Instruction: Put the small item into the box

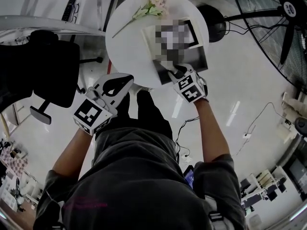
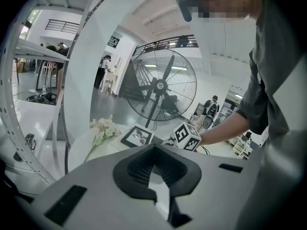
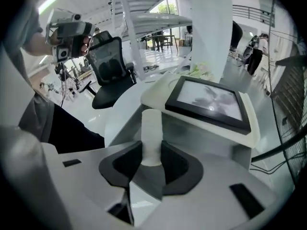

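A small white cylinder (image 3: 151, 126) stands upright between the pads of my right gripper (image 3: 152, 146), which is shut on it. That gripper (image 1: 174, 71) hangs over the near edge of the box (image 1: 188, 63) on the round white table (image 1: 124, 42). The box has white walls (image 3: 211, 126), a grey inner face and a black-framed picture (image 3: 209, 102) on its raised top. The cylinder is hidden in the head view. My left gripper (image 1: 127, 78) is off the table's near left edge, beside the person's body. Its jaws (image 2: 154, 151) meet at the tips with nothing between them.
Pale flowers (image 1: 152, 5) lie on the table's far side. A large standing fan (image 1: 280, 28) is to the right. A black office chair (image 1: 43, 71) stands to the left, with a white desk and a remote (image 1: 69, 8) behind it. A cable runs across the floor.
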